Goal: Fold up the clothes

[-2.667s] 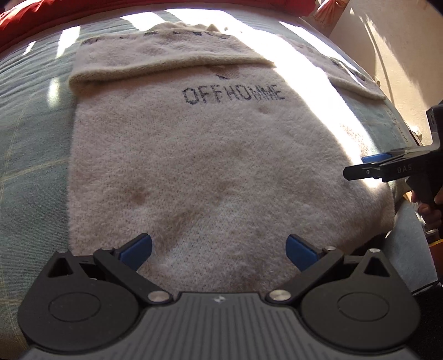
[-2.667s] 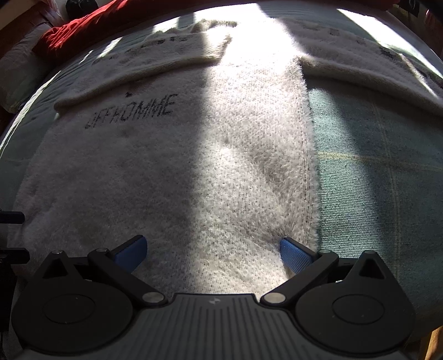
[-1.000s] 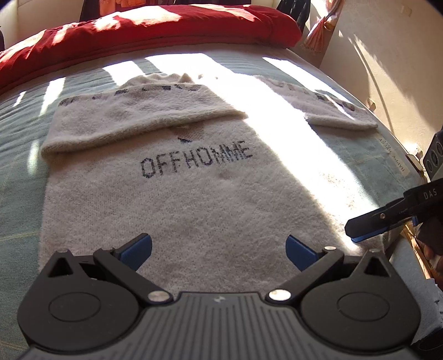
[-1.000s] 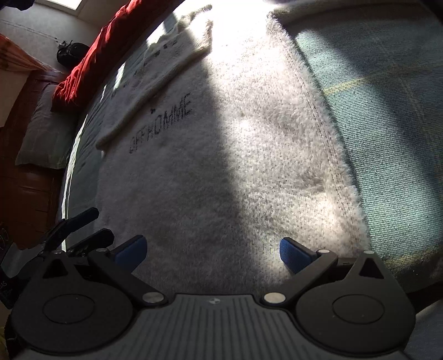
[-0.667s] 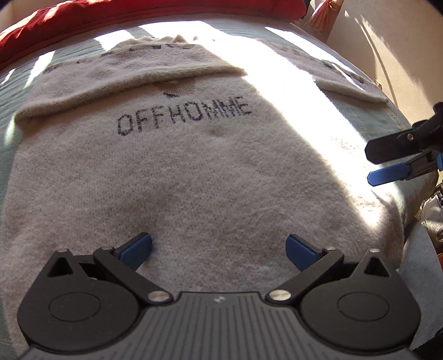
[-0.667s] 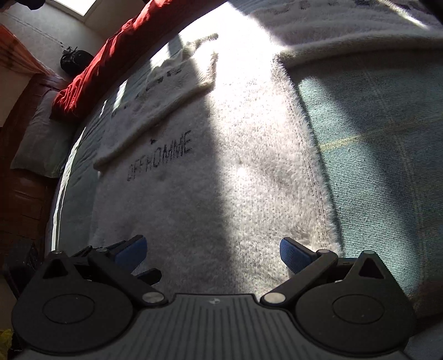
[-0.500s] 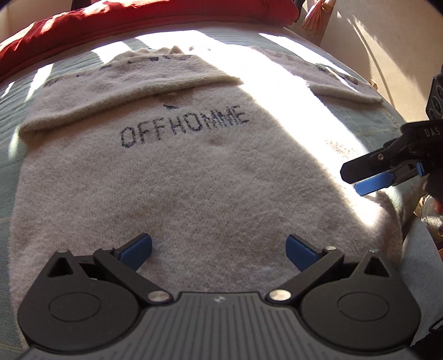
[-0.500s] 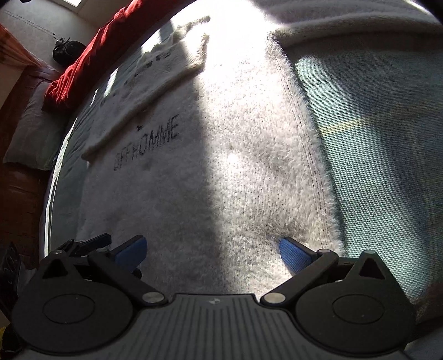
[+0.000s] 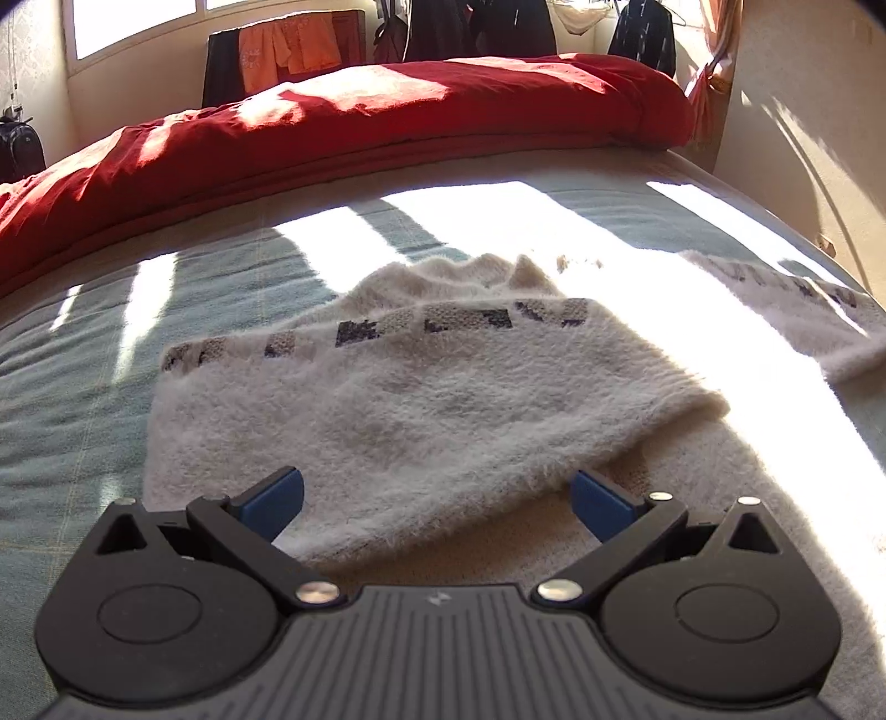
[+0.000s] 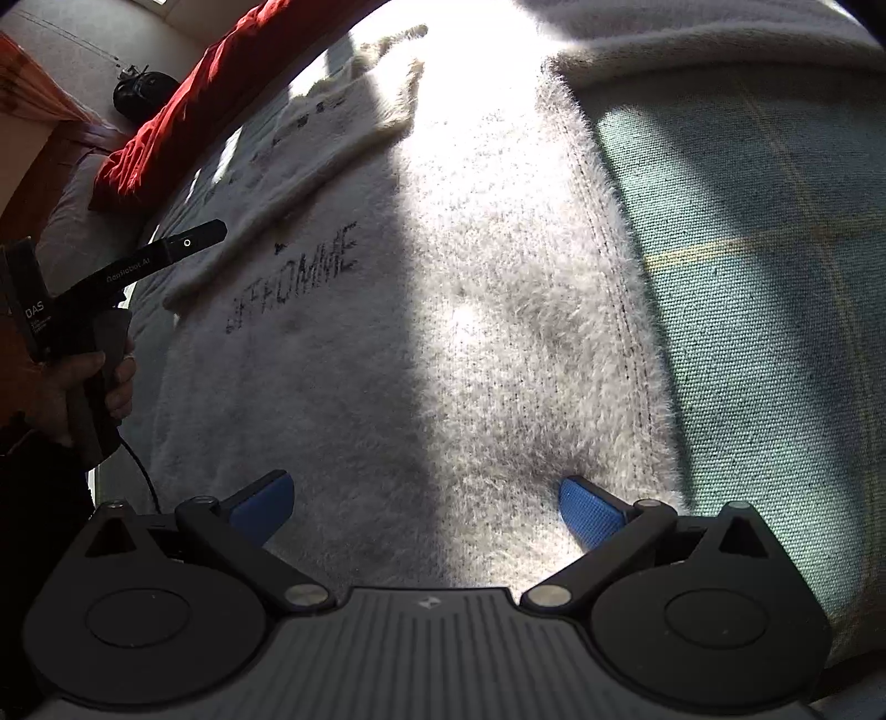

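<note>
sweater: fuzzy cream knit, flat on the bedspread, long axis running hem-near to collar-far
left gripper: jaws spread wide
right gripper: jaws spread, at the hem

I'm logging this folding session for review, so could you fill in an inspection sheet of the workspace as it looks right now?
Surface: bed with a pale green checked cover, part sunlit, part in shadow.
Job's things: cream fuzzy sweater lying flat, lettering facing up; one sleeve folded across the body, the other sleeve lying out to the side.
Clutter: red duvet bunched along the far edge of the bed.
Grippers: left gripper jaws open, holding nothing, above the folded sleeve; right gripper jaws open over the sweater's hem, holding nothing.
Cables: black cable hanging from the left gripper's handle.
Surroundings: clothes hanging below a window; dark bag on the floor.
</note>
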`<control>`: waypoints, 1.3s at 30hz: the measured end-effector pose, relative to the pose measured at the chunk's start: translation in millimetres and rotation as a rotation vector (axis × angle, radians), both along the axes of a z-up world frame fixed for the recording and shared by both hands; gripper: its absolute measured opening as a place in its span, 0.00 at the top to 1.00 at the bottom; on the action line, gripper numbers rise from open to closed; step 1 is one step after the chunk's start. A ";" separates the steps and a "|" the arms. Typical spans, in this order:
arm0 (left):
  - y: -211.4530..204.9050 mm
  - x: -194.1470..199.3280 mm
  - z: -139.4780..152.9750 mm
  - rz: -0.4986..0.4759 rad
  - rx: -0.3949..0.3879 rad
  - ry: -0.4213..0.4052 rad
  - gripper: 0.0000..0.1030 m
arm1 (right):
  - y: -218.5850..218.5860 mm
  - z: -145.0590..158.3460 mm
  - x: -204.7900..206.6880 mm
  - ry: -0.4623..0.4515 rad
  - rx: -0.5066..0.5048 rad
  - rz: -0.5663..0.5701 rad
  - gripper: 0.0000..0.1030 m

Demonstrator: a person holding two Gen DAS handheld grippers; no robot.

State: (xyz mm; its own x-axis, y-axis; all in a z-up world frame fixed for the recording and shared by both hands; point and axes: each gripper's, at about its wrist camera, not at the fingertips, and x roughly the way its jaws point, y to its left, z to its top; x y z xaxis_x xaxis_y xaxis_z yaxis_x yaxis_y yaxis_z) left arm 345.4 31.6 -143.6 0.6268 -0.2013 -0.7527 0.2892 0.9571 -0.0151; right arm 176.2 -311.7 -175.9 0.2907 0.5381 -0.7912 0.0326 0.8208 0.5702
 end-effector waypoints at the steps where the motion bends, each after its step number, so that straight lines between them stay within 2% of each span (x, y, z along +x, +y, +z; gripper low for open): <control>1: 0.1 1.4 -8.5 0.007 -0.016 0.027 0.01 | 1.3 0.4 0.1 -0.001 -0.009 0.007 0.00; 4: -6.9 -13.9 -24.5 -0.005 0.004 0.052 0.01 | 3.7 1.0 -0.7 -0.007 -0.025 0.019 0.00; 8: -22.8 -26.6 -10.2 -0.143 0.005 0.052 0.01 | 5.2 1.1 -3.3 -0.022 -0.035 0.022 0.00; 11: -37.2 -13.7 5.8 -0.171 0.037 -0.028 0.01 | 5.5 1.2 -3.4 -0.023 -0.036 0.024 0.00; 13: -44.7 6.1 10.3 -0.161 0.016 -0.050 0.01 | 5.7 1.2 -3.4 -0.024 -0.037 0.024 0.00; 15: -51.0 23.1 7.1 -0.148 -0.014 -0.043 0.01 | 5.9 1.2 -3.5 -0.025 -0.039 0.025 0.00; 18: -58.2 30.9 -8.4 -0.148 -0.036 0.018 0.01 | 6.2 1.3 -3.6 -0.027 -0.040 0.026 0.00; 20: -62.3 23.7 -20.3 -0.159 -0.027 0.046 0.01 | 6.4 1.3 -3.6 -0.027 -0.041 0.027 0.00; 22: -65.6 11.3 -23.8 -0.162 -0.004 0.038 0.01 | 6.6 1.3 -3.7 -0.028 -0.042 0.028 0.00; 26: -72.4 -14.1 -9.8 -0.182 0.056 0.048 0.01 | 6.4 3.5 -5.4 -0.036 -0.045 0.029 0.00; 30: -73.8 -44.6 10.5 -0.189 0.026 0.056 0.01 | 5.3 9.8 -10.0 -0.054 -0.048 0.030 0.00; 34: -76.5 -75.7 21.2 -0.147 -0.005 0.063 0.01 | 4.2 16.0 -14.6 -0.072 -0.051 0.031 0.00; 39: -82.2 -104.3 21.3 -0.080 -0.023 0.092 0.01 | -8.9 30.7 -23.2 -0.122 -0.038 0.008 0.00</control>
State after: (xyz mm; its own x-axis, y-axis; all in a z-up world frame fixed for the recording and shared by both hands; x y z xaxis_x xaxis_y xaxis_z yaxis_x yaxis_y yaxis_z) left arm 241.1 -50.6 -122.4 0.5366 -0.2658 -0.8009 0.3610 0.9302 -0.0669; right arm 153.0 -320.6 -145.2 0.3822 0.5114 -0.7697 -0.0418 0.8416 0.5384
